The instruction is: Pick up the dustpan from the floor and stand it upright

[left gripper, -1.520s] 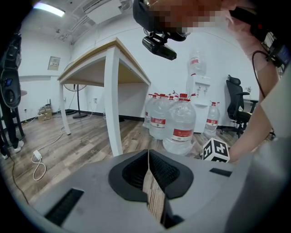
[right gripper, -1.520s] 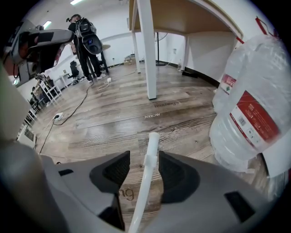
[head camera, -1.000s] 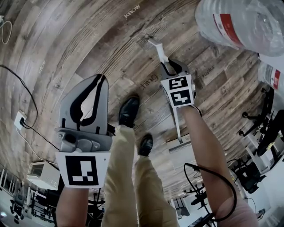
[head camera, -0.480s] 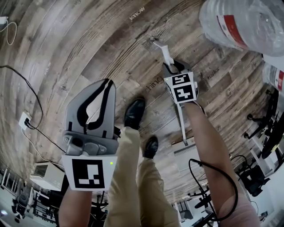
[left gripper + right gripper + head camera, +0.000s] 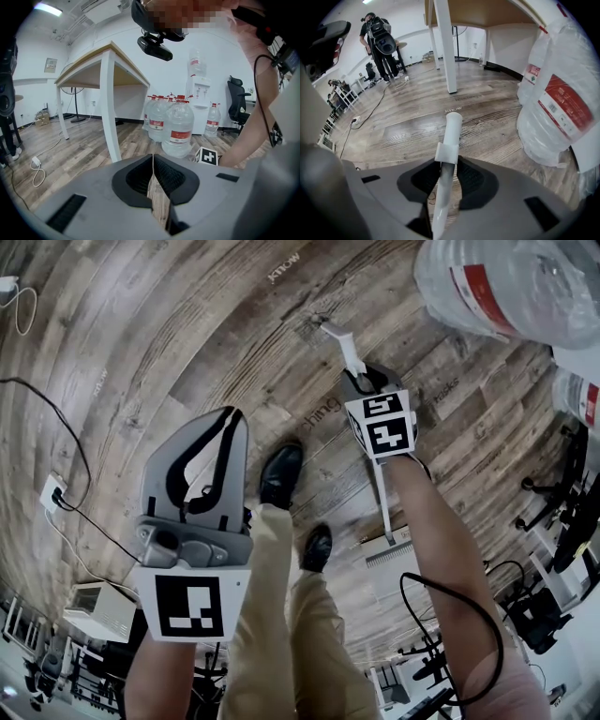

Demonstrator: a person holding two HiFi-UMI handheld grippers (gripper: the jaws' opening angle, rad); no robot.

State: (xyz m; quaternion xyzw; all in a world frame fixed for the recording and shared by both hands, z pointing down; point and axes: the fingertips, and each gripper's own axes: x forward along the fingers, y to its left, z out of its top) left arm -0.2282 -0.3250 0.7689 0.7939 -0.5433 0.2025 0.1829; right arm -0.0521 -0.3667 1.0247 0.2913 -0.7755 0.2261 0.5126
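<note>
Measured against the person's forward black shoe (image 5: 280, 474), the left gripper (image 5: 229, 414) has drifted a little nearer over the last second. It has also pulled back slightly toward the person, so its closed tongs now reach just beside the shoe's outer edge instead of standing clear of it. The right gripper (image 5: 359, 379), clamped on the handle of the dustpan (image 5: 392, 563), has edged a touch closer to that shoe from the other side and a little farther forward, carrying the handle along with it.
</note>
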